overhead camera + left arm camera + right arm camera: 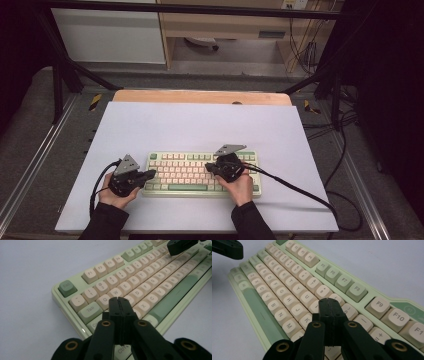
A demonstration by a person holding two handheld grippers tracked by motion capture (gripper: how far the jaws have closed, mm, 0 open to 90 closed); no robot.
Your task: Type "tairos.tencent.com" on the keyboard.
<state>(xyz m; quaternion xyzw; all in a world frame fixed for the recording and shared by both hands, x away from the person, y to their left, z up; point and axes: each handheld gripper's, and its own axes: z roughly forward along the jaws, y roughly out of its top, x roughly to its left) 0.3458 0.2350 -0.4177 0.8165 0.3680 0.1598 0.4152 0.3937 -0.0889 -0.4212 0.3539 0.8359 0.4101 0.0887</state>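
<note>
A pale green keyboard (200, 172) with cream keys and a green space bar lies on the white table sheet. My left gripper (151, 174) is shut, its tip over the keyboard's left end. In the left gripper view the closed left gripper (118, 299) hovers just above the keys by A and S, near Tab. My right gripper (209, 169) is also shut, its tip over the right half of the keys. In the right gripper view the shut right gripper (329, 300) stands over the keys near K, L and O. Neither holds anything. I cannot tell whether either tip touches a key.
The white sheet (200, 125) covers a wooden table (200, 96) with room behind and beside the keyboard. A black cable (300, 192) trails right from the right gripper. Metal frame rails (30, 160) run along both sides. The other gripper's tip (180, 245) shows far off.
</note>
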